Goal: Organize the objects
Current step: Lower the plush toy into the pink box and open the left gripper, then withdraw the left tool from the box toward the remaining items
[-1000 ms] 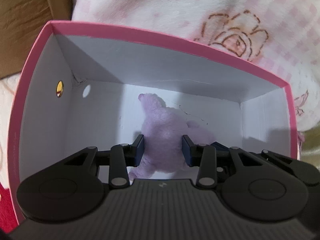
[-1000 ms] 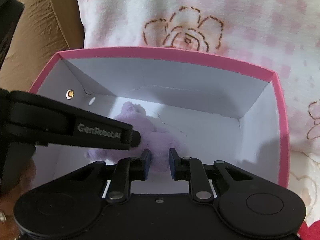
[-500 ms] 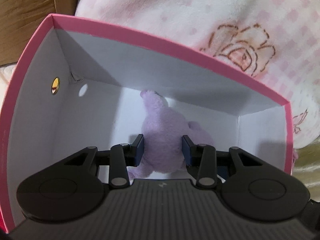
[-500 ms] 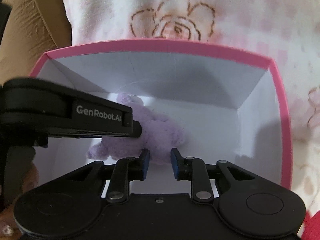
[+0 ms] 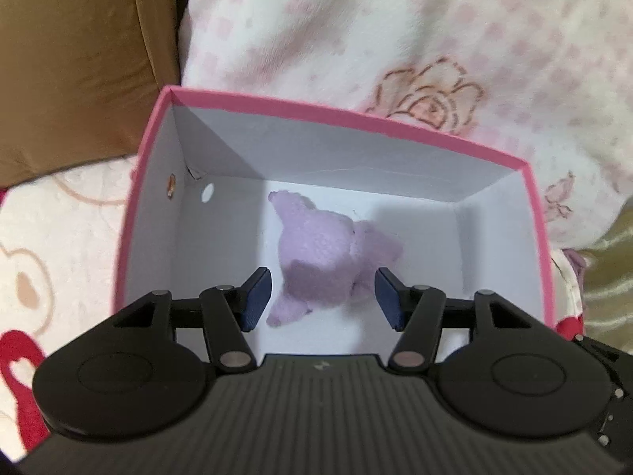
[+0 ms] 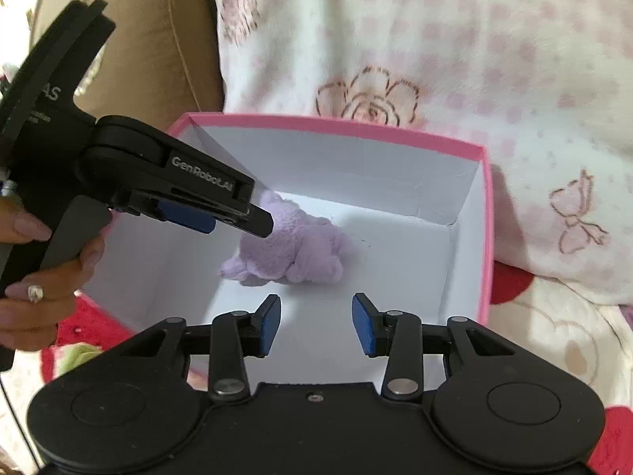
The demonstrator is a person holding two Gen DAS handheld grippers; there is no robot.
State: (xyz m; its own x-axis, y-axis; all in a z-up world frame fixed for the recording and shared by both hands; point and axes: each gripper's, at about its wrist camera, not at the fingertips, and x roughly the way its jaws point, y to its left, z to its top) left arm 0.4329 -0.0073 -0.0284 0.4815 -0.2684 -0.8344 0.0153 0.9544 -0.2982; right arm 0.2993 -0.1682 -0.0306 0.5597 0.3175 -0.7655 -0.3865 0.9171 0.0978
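Since the purple plush toy [image 5: 316, 253] lies on the white floor of the pink box [image 5: 348, 118], we judge the placing step as good as done: the toy rests near the middle, a little toward the left wall, touching none of the four walls as far as we can see. In the left wrist view the left gripper [image 5: 322, 297] has its blue pads on either side of the toy's near end but clear of the fur, and its jaws are opening; we read this as a release, not a grip. In the right wrist view the right gripper [image 6: 316, 322] stands nearer the box's front wall with nothing between its pads, its jaws likewise opening. The toy [image 6: 292, 249] lies well ahead of its fingertips. The same view shows the left gripper [image 6: 221, 213] from the side, its tip just above the toy, and a hand [image 6: 35, 285] around its grip.

We note the box [image 6: 336, 126] sits on a soft blanket [image 5: 455, 39] printed with roses, with a brown cushion [image 5: 79, 59] behind its left corner. Such bedding gives, so in our judgement a knock on the rim could tilt the box. Room inside is ample to the right of the toy and along the far wall. The near wall is hidden under both tools; we cannot tell how close the fingers stand to it. Straight up appears the clearest way out.
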